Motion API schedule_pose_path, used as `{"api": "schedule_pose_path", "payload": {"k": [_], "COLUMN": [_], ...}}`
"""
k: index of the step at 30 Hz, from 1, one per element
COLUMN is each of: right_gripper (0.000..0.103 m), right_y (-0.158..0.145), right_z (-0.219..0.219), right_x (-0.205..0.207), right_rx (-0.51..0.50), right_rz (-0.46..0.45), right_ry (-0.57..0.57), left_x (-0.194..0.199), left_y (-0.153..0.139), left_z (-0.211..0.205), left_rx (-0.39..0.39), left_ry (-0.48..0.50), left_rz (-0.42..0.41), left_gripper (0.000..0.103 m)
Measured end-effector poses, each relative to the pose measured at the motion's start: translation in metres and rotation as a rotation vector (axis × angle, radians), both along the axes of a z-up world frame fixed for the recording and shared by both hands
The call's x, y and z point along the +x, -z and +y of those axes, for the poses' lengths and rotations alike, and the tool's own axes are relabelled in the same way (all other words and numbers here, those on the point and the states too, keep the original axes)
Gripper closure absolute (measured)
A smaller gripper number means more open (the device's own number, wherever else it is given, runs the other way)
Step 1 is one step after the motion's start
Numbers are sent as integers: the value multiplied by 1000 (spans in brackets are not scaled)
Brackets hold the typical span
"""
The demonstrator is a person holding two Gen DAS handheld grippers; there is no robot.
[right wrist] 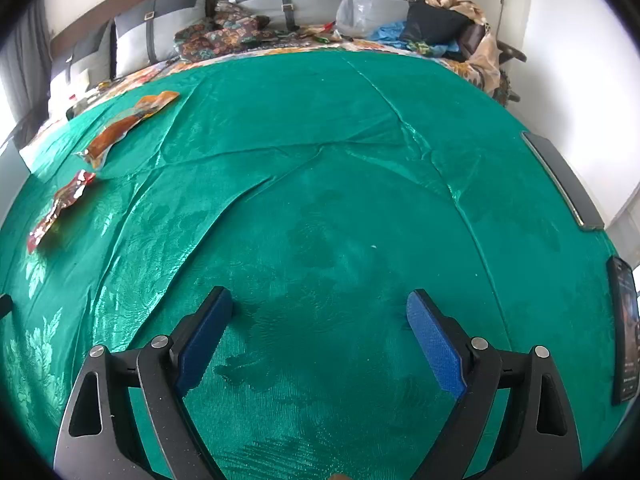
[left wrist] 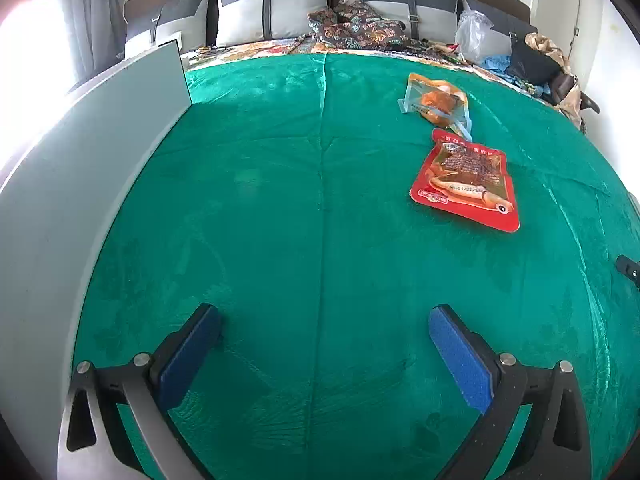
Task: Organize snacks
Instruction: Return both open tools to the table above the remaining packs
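Observation:
Two snack packets lie on a green cloth (left wrist: 280, 200). The red packet with a fish picture (left wrist: 466, 180) sits right of centre in the left wrist view, and the clear orange packet (left wrist: 438, 102) lies just beyond it. In the right wrist view both show far left: the red packet (right wrist: 60, 204) nearer, the orange packet (right wrist: 128, 124) farther. My left gripper (left wrist: 324, 316) hangs open over bare cloth, well short of the packets. My right gripper (right wrist: 320, 304) is open too, nothing between its blue pads (right wrist: 434, 344).
A grey-white panel (left wrist: 100, 140) stands along the cloth's left edge. A dark flat device (right wrist: 564, 180) and a phone (right wrist: 624, 332) lie at the right edge. Pillows (left wrist: 272, 8), patterned fabric (left wrist: 356, 24), a plastic bag (right wrist: 356, 8) and clothes crowd the far end.

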State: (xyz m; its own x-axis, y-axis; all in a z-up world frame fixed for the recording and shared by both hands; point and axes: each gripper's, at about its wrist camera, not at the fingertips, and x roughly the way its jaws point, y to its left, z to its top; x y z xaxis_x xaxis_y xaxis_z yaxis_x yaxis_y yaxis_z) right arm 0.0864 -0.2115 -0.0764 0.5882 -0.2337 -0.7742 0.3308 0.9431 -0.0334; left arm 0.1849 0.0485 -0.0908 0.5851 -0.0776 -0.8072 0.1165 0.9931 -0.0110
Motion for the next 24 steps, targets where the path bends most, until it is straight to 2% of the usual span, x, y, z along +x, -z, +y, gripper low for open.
{"api": "schedule_pose_path", "payload": {"k": [24], "right_gripper": [11], "right_y": [-1], "right_z": [-1], "right_x": [-1], "right_rx": [1], "right_rz": [-1], "right_ry": [-3], "left_x": [-1], "left_y": [1], "left_z": [0], "left_rx": [2], "left_ry": [-1], "left_rz": [-2], "left_gripper": [0]}}
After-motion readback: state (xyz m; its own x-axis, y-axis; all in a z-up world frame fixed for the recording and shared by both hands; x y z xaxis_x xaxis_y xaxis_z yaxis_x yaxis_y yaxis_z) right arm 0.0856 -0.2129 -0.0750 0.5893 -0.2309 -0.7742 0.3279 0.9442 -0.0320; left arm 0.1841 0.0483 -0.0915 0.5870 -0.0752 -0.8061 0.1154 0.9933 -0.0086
